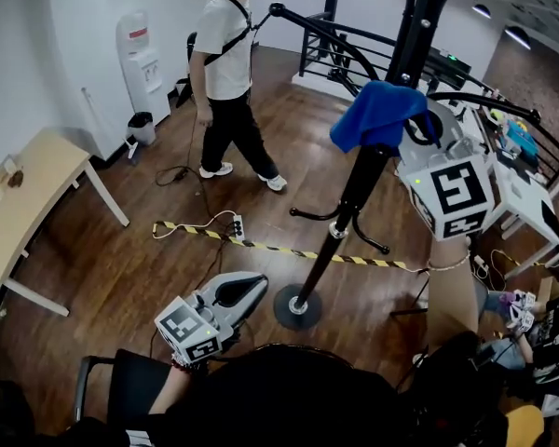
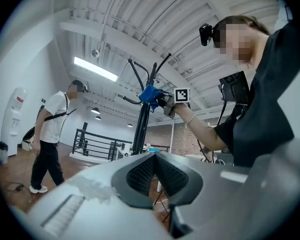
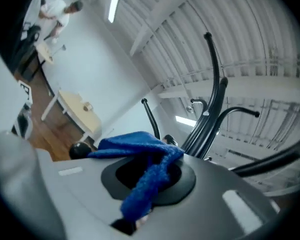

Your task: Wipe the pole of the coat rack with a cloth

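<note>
**Wiping stroke, upper pole.** My right gripper has its jaws closed on the cloth. One fold is pinched between them, and the rest bunches out in front. In the head view the cloth lies against the pole high up, just under the curved hooks and well above the base. My left gripper hangs low near my body, with its pads together and nothing between them.

**Technique.** I judge the wipe to be at its upper end, with most of the pole below yet to be covered.
- I should press the loose bulk of the cloth onto the pole, not the jaw tips, so that fabric and not plastic meets the metal.
- I should run the stroke along the tilt the pole shows in the head view and keep the pressure light, since a sideways push could rock the rack on its small base.
- The lower hooks will interrupt the stroke, so I should go round them.
- A person is walking well beyond the rack.
</note>
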{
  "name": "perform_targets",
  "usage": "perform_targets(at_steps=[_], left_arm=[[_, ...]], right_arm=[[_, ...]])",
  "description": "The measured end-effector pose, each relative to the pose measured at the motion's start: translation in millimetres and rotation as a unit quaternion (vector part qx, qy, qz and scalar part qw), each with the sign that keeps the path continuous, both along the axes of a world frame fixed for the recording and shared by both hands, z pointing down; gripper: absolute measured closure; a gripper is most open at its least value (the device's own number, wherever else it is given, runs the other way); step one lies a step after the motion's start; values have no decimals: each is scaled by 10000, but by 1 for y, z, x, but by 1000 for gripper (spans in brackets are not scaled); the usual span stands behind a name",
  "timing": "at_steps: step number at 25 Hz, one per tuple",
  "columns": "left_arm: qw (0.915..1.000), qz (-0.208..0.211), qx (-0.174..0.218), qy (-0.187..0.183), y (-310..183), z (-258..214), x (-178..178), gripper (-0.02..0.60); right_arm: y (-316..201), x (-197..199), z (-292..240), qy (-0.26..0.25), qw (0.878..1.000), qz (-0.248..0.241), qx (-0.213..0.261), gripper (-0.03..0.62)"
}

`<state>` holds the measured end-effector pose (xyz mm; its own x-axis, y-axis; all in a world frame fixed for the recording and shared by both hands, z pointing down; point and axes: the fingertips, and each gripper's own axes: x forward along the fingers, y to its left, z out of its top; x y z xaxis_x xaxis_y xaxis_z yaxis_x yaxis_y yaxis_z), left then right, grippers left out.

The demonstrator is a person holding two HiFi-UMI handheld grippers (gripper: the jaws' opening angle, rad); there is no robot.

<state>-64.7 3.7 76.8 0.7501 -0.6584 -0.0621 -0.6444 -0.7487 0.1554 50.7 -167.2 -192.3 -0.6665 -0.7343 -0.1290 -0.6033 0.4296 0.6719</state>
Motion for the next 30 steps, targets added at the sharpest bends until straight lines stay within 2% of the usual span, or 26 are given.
perform_targets(at_steps=[3,5,7,11,15,21,23,26,30], left_arm=[[9999,74,-56,-51,0,0,7,577],[9998,130,-109,-88,1,2,14,577],[9996,207,-156,-120,1,3,20,577],[9990,372,-167,-167,-4,3,30,577],[9980,562,-182,-202,-5,10,37,577],[9977,616,-204,-182,-4,6,38,577],[9980,560,-239,-184,-2,6,40,577],[9986,419,-281,-147,-1,8,34,577],[9992,260,-291,-105,-1,11,26,577]], right_arm=[[22,2,-1,-605,9940,-828,-387,574],[49,2,-6,-892,9825,-1536,-553,574],[81,4,-14,-1051,9705,-2110,-516,574],[134,22,-34,-1238,9620,-2431,-58,574],[161,16,-15,-1180,9542,-2742,-171,574],[112,-16,43,-1170,9542,-2575,-975,574],[100,-18,48,-1116,9575,-2502,-898,574],[84,-21,55,-928,9709,-2093,-696,574],[67,-13,68,-1095,9745,-1840,-677,574]])
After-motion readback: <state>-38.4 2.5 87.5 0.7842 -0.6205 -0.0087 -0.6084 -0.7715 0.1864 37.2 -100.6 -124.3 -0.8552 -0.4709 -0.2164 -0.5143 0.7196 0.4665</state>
